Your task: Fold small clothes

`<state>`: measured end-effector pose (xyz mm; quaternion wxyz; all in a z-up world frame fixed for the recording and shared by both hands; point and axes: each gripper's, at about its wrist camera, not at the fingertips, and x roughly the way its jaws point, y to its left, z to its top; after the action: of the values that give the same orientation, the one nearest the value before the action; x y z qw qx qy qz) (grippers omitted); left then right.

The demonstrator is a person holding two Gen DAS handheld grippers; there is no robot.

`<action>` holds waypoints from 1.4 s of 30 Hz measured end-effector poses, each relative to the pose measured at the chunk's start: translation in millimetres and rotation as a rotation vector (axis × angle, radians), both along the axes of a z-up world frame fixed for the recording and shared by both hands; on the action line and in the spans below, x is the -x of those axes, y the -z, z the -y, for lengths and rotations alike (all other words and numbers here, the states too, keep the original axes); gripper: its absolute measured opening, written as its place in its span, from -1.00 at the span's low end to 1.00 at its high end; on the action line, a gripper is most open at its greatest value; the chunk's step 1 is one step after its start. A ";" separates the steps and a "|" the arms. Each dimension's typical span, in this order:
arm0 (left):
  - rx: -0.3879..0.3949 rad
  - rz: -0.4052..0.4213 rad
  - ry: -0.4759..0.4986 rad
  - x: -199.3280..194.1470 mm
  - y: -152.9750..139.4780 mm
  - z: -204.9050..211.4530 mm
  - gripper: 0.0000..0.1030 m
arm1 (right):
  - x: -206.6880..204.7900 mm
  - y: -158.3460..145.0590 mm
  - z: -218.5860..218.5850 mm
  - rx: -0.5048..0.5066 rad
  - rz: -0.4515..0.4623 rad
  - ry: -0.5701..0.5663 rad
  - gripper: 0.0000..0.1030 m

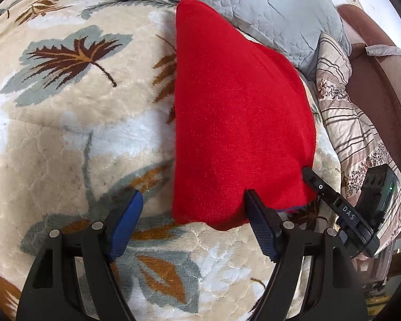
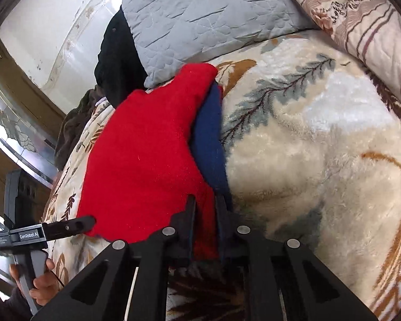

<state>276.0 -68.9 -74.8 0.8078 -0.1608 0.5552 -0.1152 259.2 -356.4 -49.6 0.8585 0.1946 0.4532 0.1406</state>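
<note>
A small red knit garment [image 1: 235, 112] with a blue underside lies folded on the leaf-patterned blanket [image 1: 66, 133]. My left gripper [image 1: 193, 200] is open at its near edge, its right finger against the cloth, the left finger on the blanket. In the right wrist view my right gripper [image 2: 205, 200] is shut on the near corner of the red garment [image 2: 147, 160], pinching red and blue [image 2: 211, 133] layers together. The right gripper also shows in the left wrist view [image 1: 311, 176] at the garment's right corner. The left gripper shows in the right wrist view [image 2: 83, 223].
A grey quilted pillow [image 1: 267, 8] lies behind the garment. A striped floral pillow [image 1: 355, 133] lies to the right near a brown headboard [image 1: 382, 85]. A black cloth [image 2: 120, 61] sits by the grey pillow [image 2: 200, 13].
</note>
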 end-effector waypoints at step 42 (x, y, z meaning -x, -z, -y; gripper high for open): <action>-0.006 0.002 -0.082 -149.5 -27.6 -28.1 0.51 | -135.4 -45.5 -36.1 0.099 0.100 0.105 -0.74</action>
<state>425.5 -40.8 -47.2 0.8130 -0.1810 0.5475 -0.0803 394.6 -320.3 -4.0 0.8947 0.1684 0.4055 0.0824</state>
